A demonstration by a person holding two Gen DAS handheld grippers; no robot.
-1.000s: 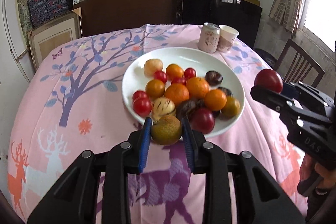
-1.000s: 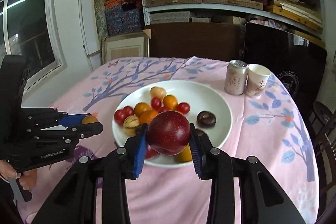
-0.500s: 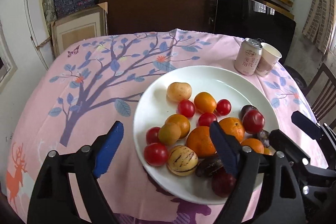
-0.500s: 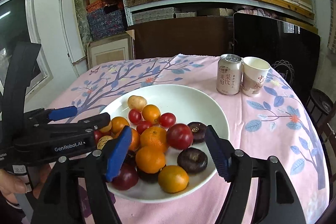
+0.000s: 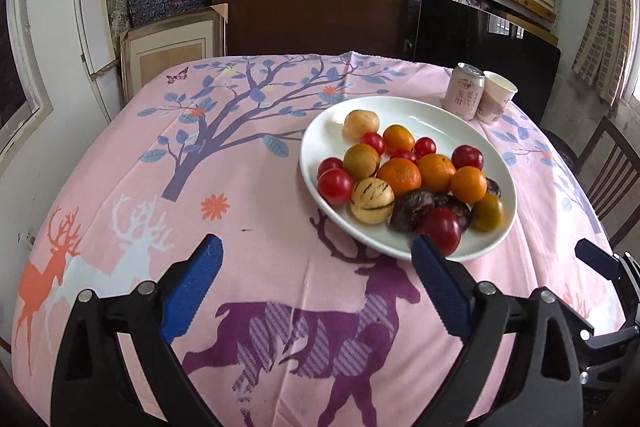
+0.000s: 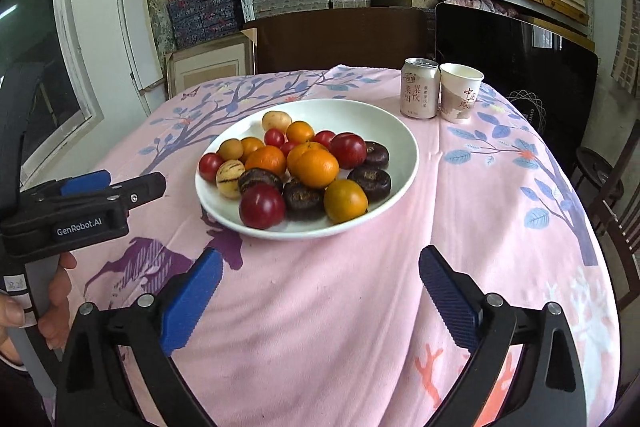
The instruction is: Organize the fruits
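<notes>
Both grippers withdrew from plate (image 6: 404, 163), fingers (image 5: 192, 283) spread, empty.

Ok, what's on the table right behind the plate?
A drink can and a paper cup stand side by side just past the plate's far rim. Whether the cup holds anything cannot be told.

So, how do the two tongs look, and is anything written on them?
Both tongs are alike: a black plastic frame with silver screws and two fingers faced with ribbed blue pads. The left tongs show this in their own view, the right tongs in theirs. The right view also shows the left tongs from the side, with the white marking "GenRobot.AI" and a bare hand on a grey handle. No cables show.
</notes>
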